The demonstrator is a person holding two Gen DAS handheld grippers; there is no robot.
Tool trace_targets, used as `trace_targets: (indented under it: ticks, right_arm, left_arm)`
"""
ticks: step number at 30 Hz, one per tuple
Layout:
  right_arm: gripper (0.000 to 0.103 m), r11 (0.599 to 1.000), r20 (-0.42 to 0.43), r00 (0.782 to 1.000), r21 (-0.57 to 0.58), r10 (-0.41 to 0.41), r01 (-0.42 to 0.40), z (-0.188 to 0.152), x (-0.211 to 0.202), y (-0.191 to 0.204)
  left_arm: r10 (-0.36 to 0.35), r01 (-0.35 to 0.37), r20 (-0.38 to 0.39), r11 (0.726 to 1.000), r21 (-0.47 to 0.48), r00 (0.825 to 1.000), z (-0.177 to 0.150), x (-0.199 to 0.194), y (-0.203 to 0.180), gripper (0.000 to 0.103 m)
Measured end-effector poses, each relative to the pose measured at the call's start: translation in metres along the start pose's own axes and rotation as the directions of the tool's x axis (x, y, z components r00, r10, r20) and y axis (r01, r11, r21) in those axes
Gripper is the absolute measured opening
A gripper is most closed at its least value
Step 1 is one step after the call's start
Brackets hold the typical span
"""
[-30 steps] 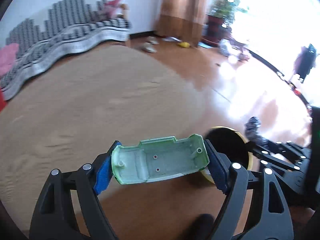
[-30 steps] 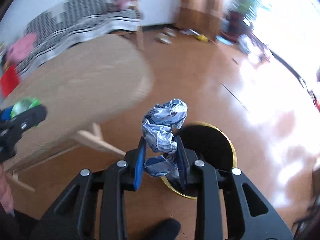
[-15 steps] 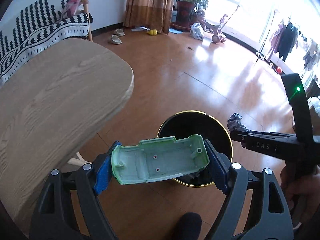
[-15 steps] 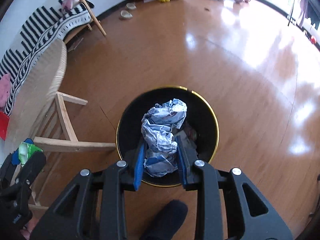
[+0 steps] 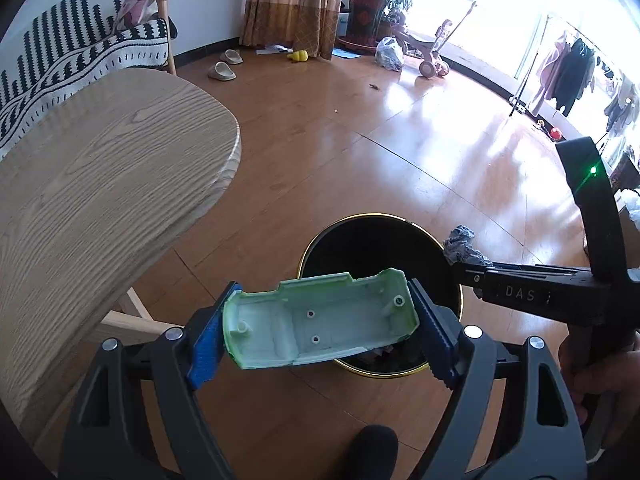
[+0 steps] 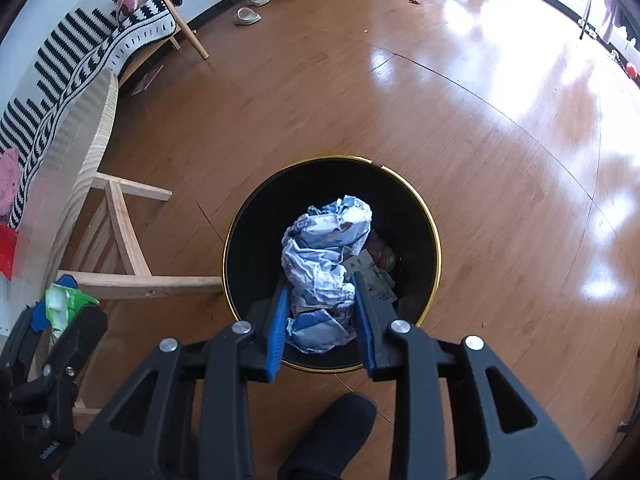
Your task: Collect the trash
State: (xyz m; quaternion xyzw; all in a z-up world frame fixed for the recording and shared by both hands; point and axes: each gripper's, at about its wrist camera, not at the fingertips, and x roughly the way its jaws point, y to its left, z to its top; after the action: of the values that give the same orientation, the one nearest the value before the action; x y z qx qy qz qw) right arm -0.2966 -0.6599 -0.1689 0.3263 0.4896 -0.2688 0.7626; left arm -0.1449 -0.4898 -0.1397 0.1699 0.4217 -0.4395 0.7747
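Observation:
My left gripper (image 5: 320, 320) is shut on a pale green plastic car shell (image 5: 320, 320), held lengthwise between its blue pads at the near left rim of a round black bin with a gold rim (image 5: 436, 240). My right gripper (image 6: 322, 304) is shut on a crumpled blue-and-white wrapper (image 6: 324, 256) directly over the bin's (image 6: 280, 176) mouth. Some scraps lie at the bin's bottom. In the left wrist view the right gripper (image 5: 464, 260) comes in from the right with the wrapper (image 5: 460, 244) over the rim. The green shell (image 6: 60, 304) shows at the left in the right wrist view.
A light wooden table (image 5: 100, 200) stands left of the bin, its legs (image 6: 128, 240) on the shiny wood floor. A striped bench (image 6: 100, 44), slippers (image 5: 224, 68), plants and a toy tricycle (image 5: 432, 60) lie far off. A dark foot (image 6: 332, 432) is just behind the bin.
Both grippers swung from over the table to the bin and sank toward it. Over the last half second they hardly moved. Each still holds its piece.

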Motion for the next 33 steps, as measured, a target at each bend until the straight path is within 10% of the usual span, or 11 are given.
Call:
trace_targets:
  ticks: [3, 5, 24, 33]
  right_arm:
    - [0.041, 1.000, 0.009, 1.000, 0.012, -0.001, 0.001, 0.002, -0.003, -0.002]
    - [0.072, 1.000, 0.026, 1.000, 0.019, 0.001, -0.001, 0.003, -0.006, -0.001]
    - [0.084, 0.992, 0.154, 0.987, 0.125, -0.054, 0.035, 0.012, -0.050, -0.017]
    - [0.088, 0.994, 0.214, 0.976, 0.110, -0.041, 0.018, 0.018, -0.074, 0.010]
  left_arm:
    - [0.000, 0.000, -0.004, 1.000, 0.001, 1.000, -0.001, 0.002, -0.002, 0.079]
    - [-0.002, 0.002, -0.006, 1.000, -0.001, 1.000, -0.001, 0.003, -0.003, 0.079]
    - [-0.146, 0.145, -0.037, 0.989, -0.016, 0.989, 0.008, 0.047, -0.037, 0.088]
    - [-0.097, 0.097, -0.041, 0.995, -0.006, 0.994, 0.015, 0.031, -0.026, 0.094]
